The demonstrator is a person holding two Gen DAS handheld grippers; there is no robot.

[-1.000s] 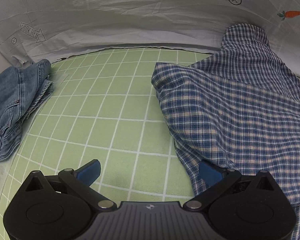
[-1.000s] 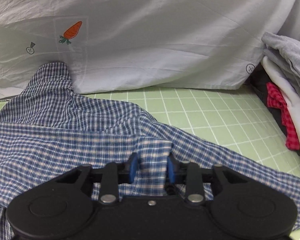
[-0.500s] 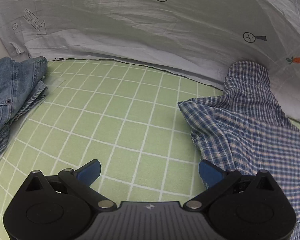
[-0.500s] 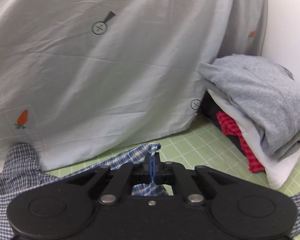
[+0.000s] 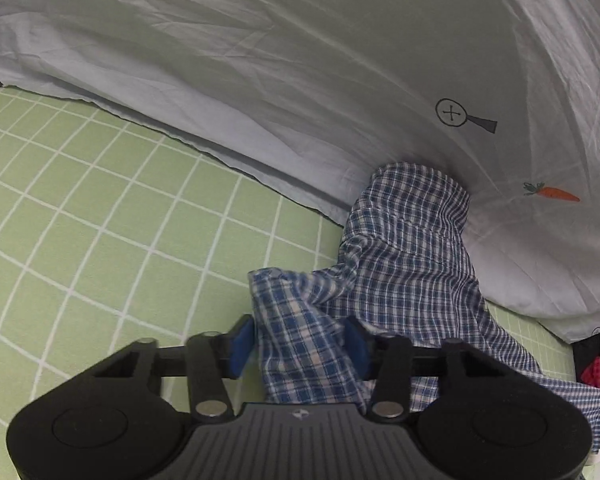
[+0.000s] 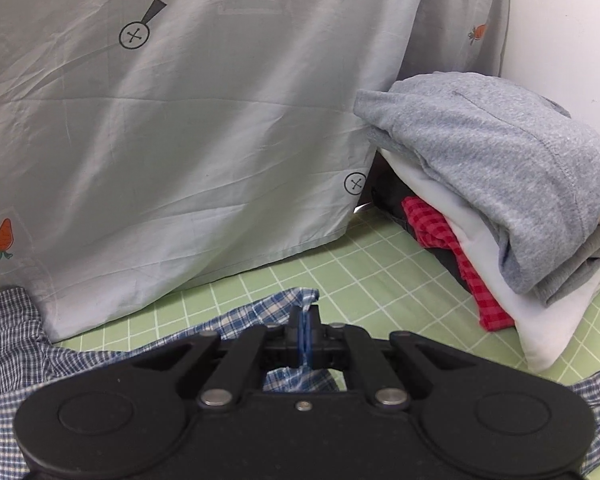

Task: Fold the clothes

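since half a second ago the left gripper [image 5: 300, 344] has slid right onto the plaid shirt [image 5: 412, 264], and its blue pads, wide apart then, now stand narrower with a bunched fold of the cloth between them; the jeans that lay at the left edge of that view are gone from it.

left wrist view: the jaws are still parted, one pad just clear of the fabric, the other against it (whether it really presses, i cannot tell). the shirt lies on a green grid mat [image 5: 112, 216], its far end riding up against a pale grey sheet [image 5: 300, 80] that hangs along the mat's back edge. the sheet carries small prints, a crossed circle with a handle [image 5: 464, 114] and a carrot [image 5: 554, 193].

right wrist view: the right gripper [image 6: 305, 334] is clamped tight on a corner of the plaid shirt, which pokes up just past the pads, above the mat. more of the shirt spreads low to the left and right behind the gripper body. a stack of folded clothes [image 6: 500, 184] sits at the mat's right side, grey on top, white, red check and dark below, against a white wall [image 6: 560, 20]. the sheet fills the back.
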